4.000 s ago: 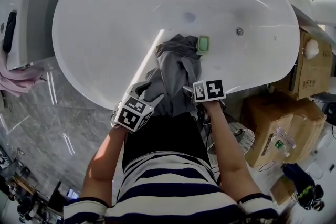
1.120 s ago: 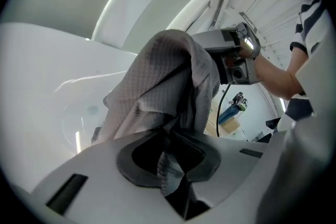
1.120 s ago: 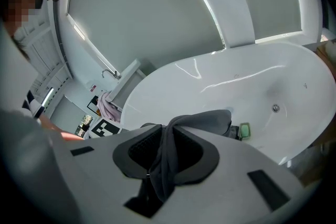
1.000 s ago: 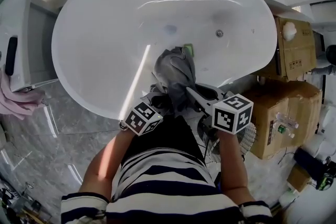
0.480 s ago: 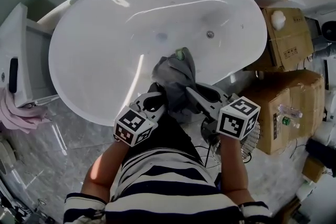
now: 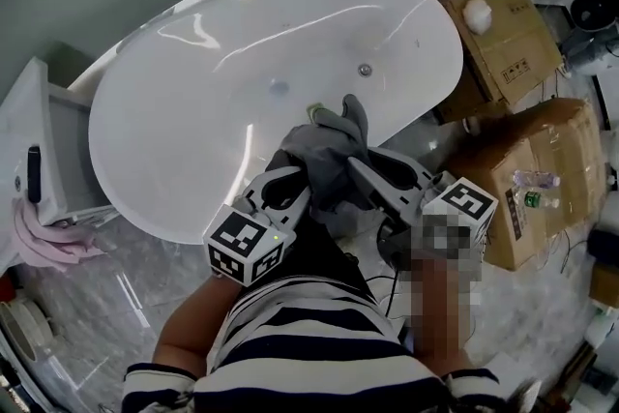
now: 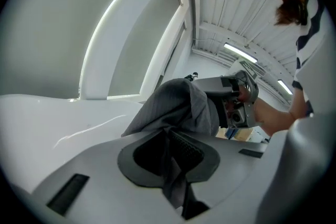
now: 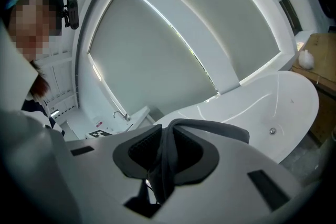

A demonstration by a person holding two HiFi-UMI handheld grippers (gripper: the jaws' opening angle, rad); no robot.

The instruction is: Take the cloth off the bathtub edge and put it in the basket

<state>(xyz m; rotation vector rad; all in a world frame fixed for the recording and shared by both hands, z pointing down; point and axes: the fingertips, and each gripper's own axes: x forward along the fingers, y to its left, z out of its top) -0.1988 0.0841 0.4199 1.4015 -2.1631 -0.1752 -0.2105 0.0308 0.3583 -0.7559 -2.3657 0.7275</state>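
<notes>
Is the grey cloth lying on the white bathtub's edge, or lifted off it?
Lifted off: the grey cloth hangs pinched between the left gripper and right gripper, clear of the white bathtub.

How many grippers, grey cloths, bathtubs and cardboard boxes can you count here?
Grey cloth: 1
Bathtub: 1
Grippers: 2, left gripper, right gripper
Cardboard boxes: 2
Total: 6

From above the near rim of the bathtub [image 6: 193, 121], the head view looks steeply down. Gripper views sit close behind the left tongs [image 7: 170, 155] and right tongs [image 8: 163, 157], facing across the bathtub; all share the cloth [image 6: 329, 160].
</notes>
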